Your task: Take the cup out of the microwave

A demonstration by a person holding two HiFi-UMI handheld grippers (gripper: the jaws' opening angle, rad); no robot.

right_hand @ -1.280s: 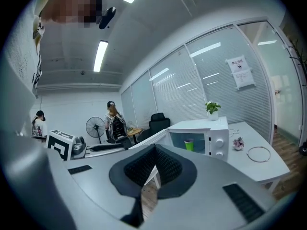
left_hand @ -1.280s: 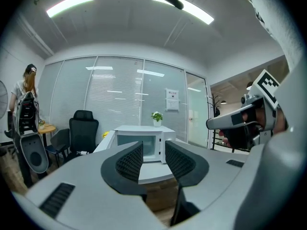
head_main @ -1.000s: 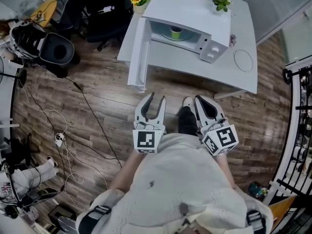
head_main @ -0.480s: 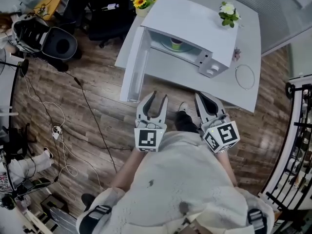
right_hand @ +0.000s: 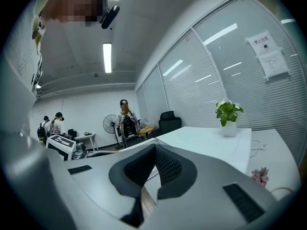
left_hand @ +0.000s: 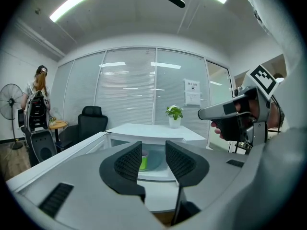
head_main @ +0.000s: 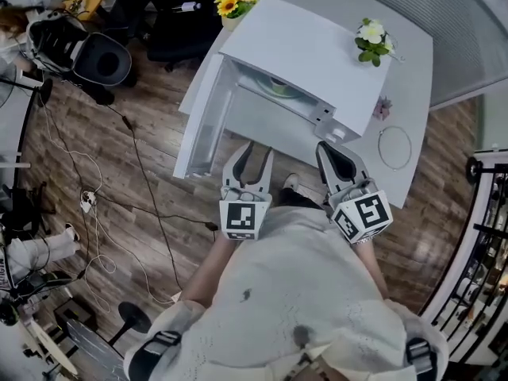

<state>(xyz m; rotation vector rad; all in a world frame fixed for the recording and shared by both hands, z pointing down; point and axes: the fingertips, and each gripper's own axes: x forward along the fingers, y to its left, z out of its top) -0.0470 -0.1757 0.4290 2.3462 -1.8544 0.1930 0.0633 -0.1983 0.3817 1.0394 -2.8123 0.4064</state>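
The white microwave [head_main: 305, 50] stands on a white table [head_main: 413, 70] with its door [head_main: 202, 125] swung open to the left. In the head view only a green sliver of the cup [head_main: 279, 86] shows under the microwave's top. In the left gripper view the green cup [left_hand: 143, 161] sits on the glass turntable, seen through the gap of my left gripper [left_hand: 153, 150]. That left gripper [head_main: 255, 151] is open and empty, short of the cavity. My right gripper [head_main: 333, 153] is shut on nothing, near the control panel. Its pads meet in the right gripper view [right_hand: 154, 151].
A pot of yellow flowers [head_main: 232, 2] stands behind the microwave and a white-flowered plant [head_main: 371, 40] on its top. A cable loop [head_main: 394, 143] lies on the table's right. A black chair [head_main: 171, 22], floor cables [head_main: 135, 181] and a rack [head_main: 484, 236] surround me.
Both grippers and the person have moved closer to the microwave. The open door now reaches down beside the left gripper. The cup has slipped mostly out of sight under the microwave's top.
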